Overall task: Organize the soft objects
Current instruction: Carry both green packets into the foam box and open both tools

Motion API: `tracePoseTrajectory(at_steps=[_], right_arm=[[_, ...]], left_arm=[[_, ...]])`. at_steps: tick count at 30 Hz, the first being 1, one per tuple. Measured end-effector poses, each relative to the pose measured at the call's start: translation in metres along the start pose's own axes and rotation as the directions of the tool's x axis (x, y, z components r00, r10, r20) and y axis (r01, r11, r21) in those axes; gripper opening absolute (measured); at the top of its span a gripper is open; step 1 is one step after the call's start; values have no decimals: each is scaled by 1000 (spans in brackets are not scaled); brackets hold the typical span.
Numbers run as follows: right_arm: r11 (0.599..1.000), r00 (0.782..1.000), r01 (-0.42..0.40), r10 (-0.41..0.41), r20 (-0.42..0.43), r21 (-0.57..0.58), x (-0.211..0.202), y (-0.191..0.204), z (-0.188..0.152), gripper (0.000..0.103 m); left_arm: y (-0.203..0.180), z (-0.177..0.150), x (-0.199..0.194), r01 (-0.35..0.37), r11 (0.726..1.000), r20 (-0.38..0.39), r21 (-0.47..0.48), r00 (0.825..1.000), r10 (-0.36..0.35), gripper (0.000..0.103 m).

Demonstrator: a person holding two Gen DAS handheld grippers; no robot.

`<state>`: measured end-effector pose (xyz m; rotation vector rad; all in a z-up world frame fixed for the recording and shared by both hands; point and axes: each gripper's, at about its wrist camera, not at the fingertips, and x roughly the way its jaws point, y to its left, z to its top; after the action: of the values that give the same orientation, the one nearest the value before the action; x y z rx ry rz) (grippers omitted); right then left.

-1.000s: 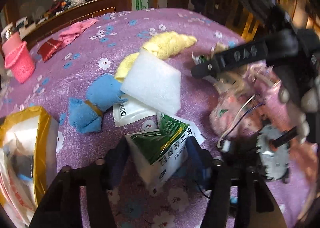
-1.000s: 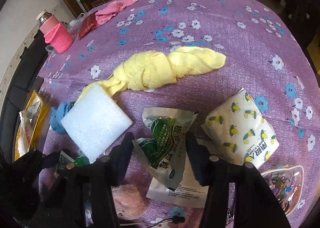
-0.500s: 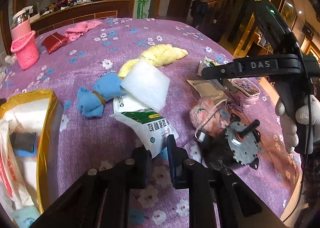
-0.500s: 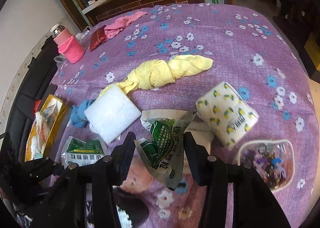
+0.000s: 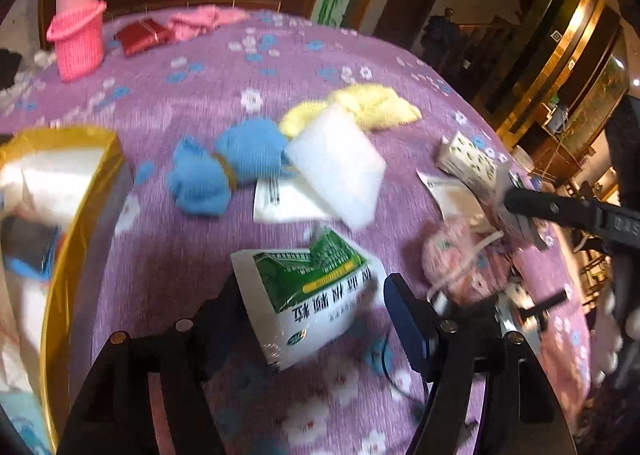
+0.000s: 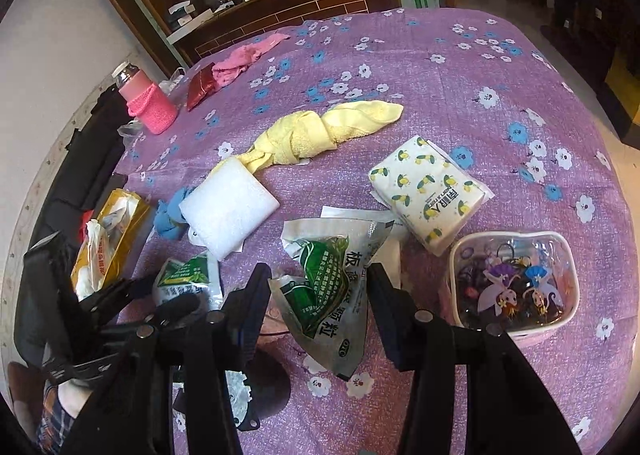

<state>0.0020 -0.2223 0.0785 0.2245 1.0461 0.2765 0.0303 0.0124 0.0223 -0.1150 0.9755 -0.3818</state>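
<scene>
While the purple flowered tablecloth (image 6: 460, 67) is strewn with soft things, a green-and-white packet (image 5: 304, 295) is seen between the fingers of the left gripper (image 5: 316, 319), whose jaws are spread wider than the packet; the left finger appears to touch its edge, a gap is visible at the right finger, and whether the packet lies on the cloth or is lifted cannot be told from the blurred left wrist view. A second, crumpled green packet (image 6: 332, 291) is pinched between the fingers of the right gripper (image 6: 320, 303) and is held raised above the cloth, its lower end hanging toward the camera. Beyond it, a white foam block (image 6: 228, 207) is laid against a blue knotted cloth (image 6: 170, 215), and a twisted yellow towel (image 6: 324, 131) is stretched out just behind the block. A tissue pack printed with lemons (image 6: 428, 191) is placed to the right of the raised packet, resting partly on a flat white sachet (image 6: 352, 215), and a clear pouch of hair accessories (image 6: 516, 283) is set near the table's edge. A pink fluffy item (image 5: 452, 255) with a white cord is seen beside the left gripper. At the left margin, a yellow-rimmed bag (image 6: 108, 235) holding white material is found, and farther back a pink bottle in a knitted sleeve (image 6: 146, 103), a red wallet (image 6: 202, 85) and a pink cloth (image 6: 248, 55) are grouped near the far edge.
</scene>
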Motion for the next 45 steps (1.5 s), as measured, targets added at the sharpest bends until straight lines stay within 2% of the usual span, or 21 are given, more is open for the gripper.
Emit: tracePoseTrajectory(at_steps=[2, 4, 5, 7, 8, 9, 20, 27, 31, 38, 45], right_arm=[[1000, 1000, -12, 12, 1, 2, 1, 1, -3, 48], [1000, 1000, -12, 12, -3, 2, 4, 2, -7, 48], [1000, 1000, -6, 6, -4, 3, 5, 1, -10, 48], [1000, 1000, 0, 0, -4, 10, 6, 0, -15, 48], [1000, 1000, -8, 8, -3, 21, 5, -3, -18, 48], [999, 1000, -14, 14, -2, 29, 4, -5, -21, 48], [997, 998, -35, 32, 45, 71, -30, -17, -64, 48], [994, 998, -51, 47, 44, 93, -41, -19, -97, 48], [993, 997, -66, 61, 49, 102, -51, -17, -116, 48], [990, 993, -107, 103, 52, 87, -62, 1, -144, 48], [986, 986, -165, 164, 21, 30, -58, 40, -164, 48]], left_arm=[[-6, 0, 5, -29, 999, 20, 34, 999, 28, 70], [-12, -2, 7, -56, 995, 35, 80, 998, 53, 47], [-13, -2, 5, -26, 997, 31, 77, 999, 24, 42], [-10, -3, 1, 24, 998, 25, 53, 999, -26, 21], [-11, -3, -1, 27, 998, 30, 54, 999, -28, 18], [-12, -4, -5, 31, 998, 38, 57, 999, -34, 9], [-11, -27, -51, 130, 991, 99, 3, 987, -130, 7], [-24, -52, -82, 155, 987, 120, 33, 980, -158, 7], [-30, -71, -94, 187, 982, 107, 35, 976, -190, 7], [-33, -107, -113, 226, 974, 91, 28, 970, -227, 8], [-21, -133, -139, 228, 974, 121, 10, 966, -228, 8]])
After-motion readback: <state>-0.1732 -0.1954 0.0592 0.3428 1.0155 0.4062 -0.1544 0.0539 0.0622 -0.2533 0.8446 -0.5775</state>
